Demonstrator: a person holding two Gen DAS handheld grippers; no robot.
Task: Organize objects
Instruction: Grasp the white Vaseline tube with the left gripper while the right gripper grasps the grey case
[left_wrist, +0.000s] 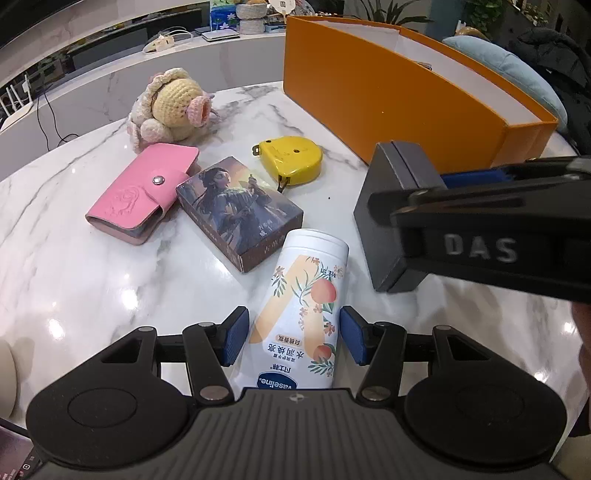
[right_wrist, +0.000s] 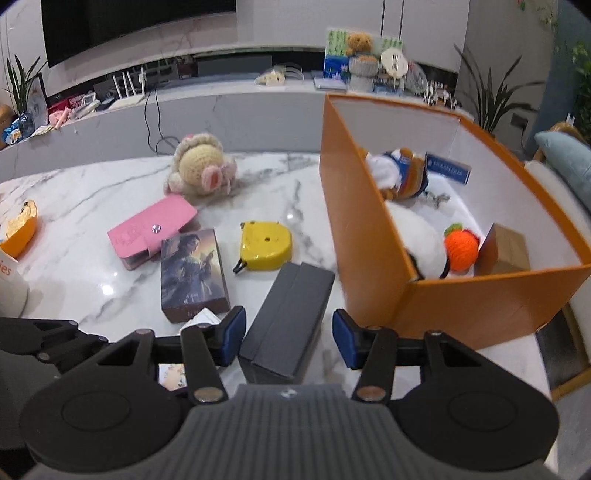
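Lying on the marble table (left_wrist: 74, 280), the white Vaseline bottle (left_wrist: 299, 317) sits between the blue pads of the left gripper (left_wrist: 293, 338); the jaws are spread, and the pads stand just beside the bottle's sides — I cannot tell if they touch it. The right gripper (right_wrist: 289, 338) is also spread, with the dark grey box (right_wrist: 286, 321) between its pads and a clear gap on each side. This box lies on the table just beside the orange box (right_wrist: 369, 236), which is open on top. Inside the orange box are an orange knitted ball (right_wrist: 461, 251), a small plush toy (right_wrist: 399, 173) and a brown carton (right_wrist: 509, 251). Farther back on the table lie a yellow tape measure (left_wrist: 290, 158), a picture card box (left_wrist: 240, 210), a pink card holder (left_wrist: 144, 192) touching that card box, and a crocheted doll (left_wrist: 173, 103).
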